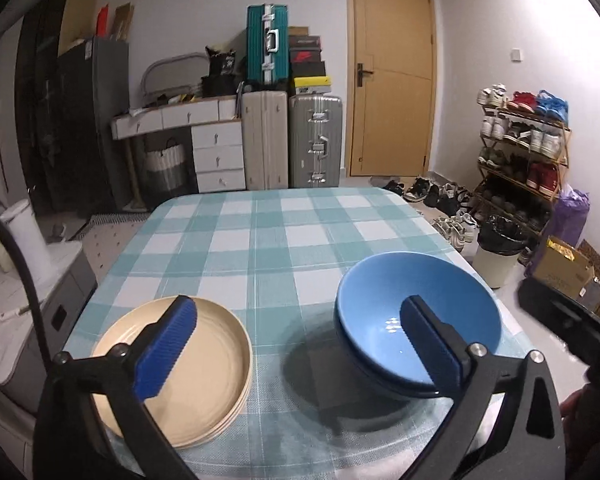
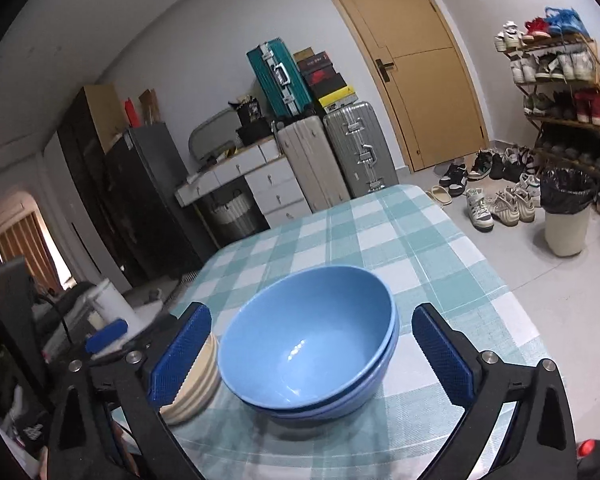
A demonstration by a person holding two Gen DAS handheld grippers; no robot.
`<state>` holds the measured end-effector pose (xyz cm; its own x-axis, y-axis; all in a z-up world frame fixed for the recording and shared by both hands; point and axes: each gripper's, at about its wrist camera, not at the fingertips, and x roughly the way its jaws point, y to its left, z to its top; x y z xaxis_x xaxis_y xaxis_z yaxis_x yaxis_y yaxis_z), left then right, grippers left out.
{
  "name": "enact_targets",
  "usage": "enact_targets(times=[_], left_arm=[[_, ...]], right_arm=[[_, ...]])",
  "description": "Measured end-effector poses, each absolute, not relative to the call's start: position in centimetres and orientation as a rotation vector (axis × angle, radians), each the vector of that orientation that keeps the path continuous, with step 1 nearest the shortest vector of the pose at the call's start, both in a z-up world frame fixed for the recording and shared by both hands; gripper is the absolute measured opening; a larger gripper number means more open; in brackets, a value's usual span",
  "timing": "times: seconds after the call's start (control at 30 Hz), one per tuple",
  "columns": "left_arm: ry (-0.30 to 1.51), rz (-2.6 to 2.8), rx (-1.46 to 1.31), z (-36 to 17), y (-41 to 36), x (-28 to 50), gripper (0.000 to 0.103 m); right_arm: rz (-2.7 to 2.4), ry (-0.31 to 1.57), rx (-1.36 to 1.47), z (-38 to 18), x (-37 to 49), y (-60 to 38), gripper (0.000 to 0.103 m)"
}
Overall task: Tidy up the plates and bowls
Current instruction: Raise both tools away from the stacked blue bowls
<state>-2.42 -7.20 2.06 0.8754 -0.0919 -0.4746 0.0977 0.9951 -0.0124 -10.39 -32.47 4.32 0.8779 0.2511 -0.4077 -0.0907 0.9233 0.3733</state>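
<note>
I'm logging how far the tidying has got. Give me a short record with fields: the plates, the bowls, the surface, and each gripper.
plates: cream plates stacked, left side of the table
bowls: blue bowls nested, right of the plates
surface: table with checked cloth
left gripper: open, holding nothing
right gripper: open, pads apart from the bowls

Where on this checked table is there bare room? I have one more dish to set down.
The far half of the teal-and-white checked tablecloth, beyond the stack of beige round plates and the nested blue ceramic bowls, lies bare up to the far edge. A narrower strip runs between the two stacks. The near edge is crowded.
</note>
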Motion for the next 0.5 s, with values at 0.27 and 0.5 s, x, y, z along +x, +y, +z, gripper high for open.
enact_targets(times=[0.27, 0.5], left_arm=[[0.496, -0.129, -0.058, 2.2, -6.9, -2.5, 0.103], [0.517, -0.106, -0.093, 1.9, -6.4, -2.6, 0.103]], right_arm=[[0.207, 0.421, 0.247, 5.0, -11.7, -30.5, 0.102], [0.181, 0.428, 0.235, 4.9, -11.9, -30.7, 0.102]])
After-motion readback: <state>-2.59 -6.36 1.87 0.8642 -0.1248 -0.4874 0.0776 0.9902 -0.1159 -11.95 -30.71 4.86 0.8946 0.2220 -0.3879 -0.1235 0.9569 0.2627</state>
